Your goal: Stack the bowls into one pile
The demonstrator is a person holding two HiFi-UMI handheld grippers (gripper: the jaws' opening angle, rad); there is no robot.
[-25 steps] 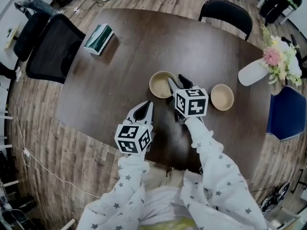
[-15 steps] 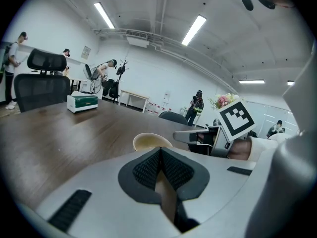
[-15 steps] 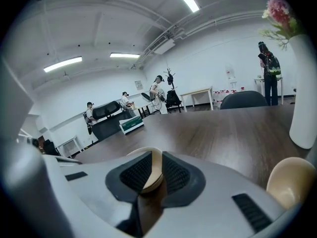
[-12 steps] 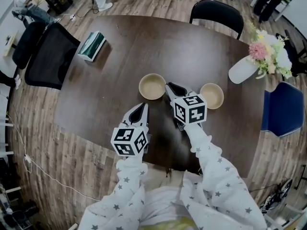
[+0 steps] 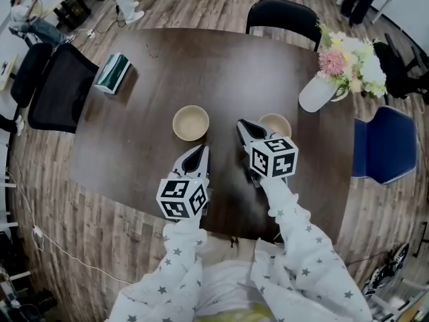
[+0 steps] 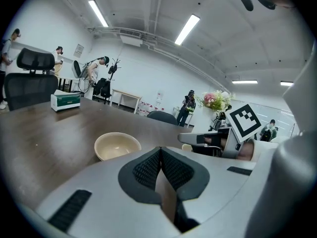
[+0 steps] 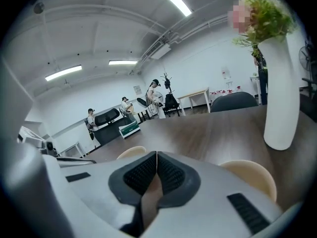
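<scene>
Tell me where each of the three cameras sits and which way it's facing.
Head view: on the person's head, looking steeply down at the table; shows both starred sleeves, left gripper and right gripper.
Left gripper view: on the left gripper, looking along its shut jaws across the table toward the left bowl.
Right gripper view: on the right gripper, along its just-closed, empty jaws toward the vase; the right bowl sits close by.
Shared: both gripper views show the left bowl.
</scene>
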